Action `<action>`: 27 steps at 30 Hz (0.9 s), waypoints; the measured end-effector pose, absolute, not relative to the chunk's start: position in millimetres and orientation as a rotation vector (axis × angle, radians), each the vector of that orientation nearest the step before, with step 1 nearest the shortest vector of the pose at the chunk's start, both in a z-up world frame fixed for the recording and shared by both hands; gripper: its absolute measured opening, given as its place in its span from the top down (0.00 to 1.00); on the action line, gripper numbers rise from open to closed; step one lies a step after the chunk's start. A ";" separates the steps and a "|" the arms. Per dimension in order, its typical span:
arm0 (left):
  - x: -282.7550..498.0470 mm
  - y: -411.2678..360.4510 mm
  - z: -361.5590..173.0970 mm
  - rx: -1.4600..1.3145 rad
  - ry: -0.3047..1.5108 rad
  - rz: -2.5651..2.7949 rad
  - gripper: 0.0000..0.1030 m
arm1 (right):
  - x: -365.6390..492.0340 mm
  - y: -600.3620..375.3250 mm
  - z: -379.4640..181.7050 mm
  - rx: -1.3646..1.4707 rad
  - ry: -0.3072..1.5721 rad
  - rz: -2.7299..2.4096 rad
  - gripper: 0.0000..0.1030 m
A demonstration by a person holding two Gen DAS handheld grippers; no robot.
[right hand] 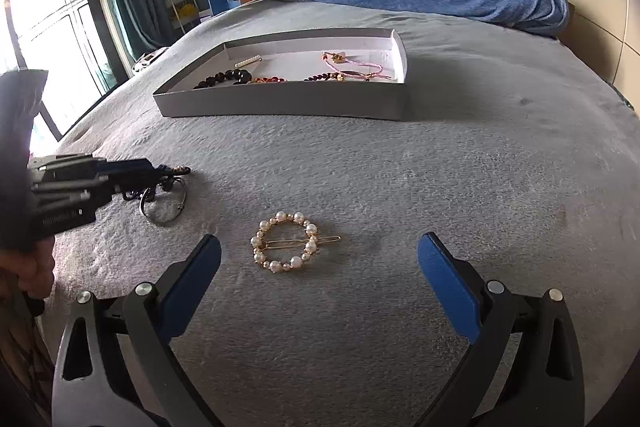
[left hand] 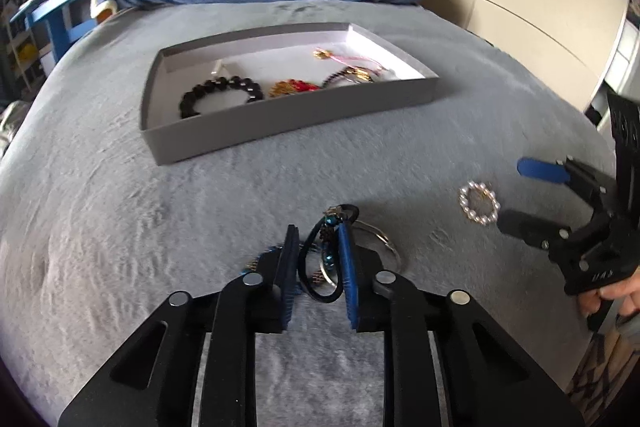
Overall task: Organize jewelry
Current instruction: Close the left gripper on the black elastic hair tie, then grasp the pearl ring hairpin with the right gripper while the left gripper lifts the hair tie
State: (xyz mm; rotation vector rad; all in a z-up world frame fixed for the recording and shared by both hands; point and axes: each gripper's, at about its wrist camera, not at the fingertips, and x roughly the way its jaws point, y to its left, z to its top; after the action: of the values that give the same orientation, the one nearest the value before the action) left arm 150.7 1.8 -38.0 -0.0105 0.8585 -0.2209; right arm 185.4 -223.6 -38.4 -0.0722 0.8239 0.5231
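Between my left gripper's [left hand: 319, 259] pads sits a tangle of black hair tie [left hand: 320, 267] and beaded pieces, jaws nearly closed around it, though I cannot tell if the grip is firm. A silver bangle [left hand: 384, 247] just beside may snag and drag along. My right gripper [right hand: 320, 283] hovers wide open, the pearl hair clip [right hand: 286, 242] ahead between its fingers; flat on plush bedding, it could slip. Farther ahead, the gray tray [right hand: 280, 105] holds bracelets. No legible writing.
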 end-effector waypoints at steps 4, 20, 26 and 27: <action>153.4 15.3 -36.9 -0.057 0.867 -0.195 0.86 | 184.8 -223.3 -38.7 -0.068 0.826 0.522 0.06; 154.8 1.4 -41.2 -0.027 0.889 -0.254 0.96 | 191.0 -203.6 -46.8 -0.112 0.876 0.543 0.11; 153.0 18.7 -27.1 -0.097 0.836 -0.221 0.96 | 196.1 -197.8 -53.9 -0.148 0.904 0.524 0.19; 152.7 21.9 -24.7 -0.107 0.828 -0.214 0.96 | 196.7 -197.9 -54.2 -0.148 0.904 0.522 0.20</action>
State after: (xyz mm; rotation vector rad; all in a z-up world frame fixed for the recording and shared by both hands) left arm 152.7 21.9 -24.7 -0.1068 0.8282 -0.2145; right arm 196.7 -197.9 -54.2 -0.1476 0.9041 0.5218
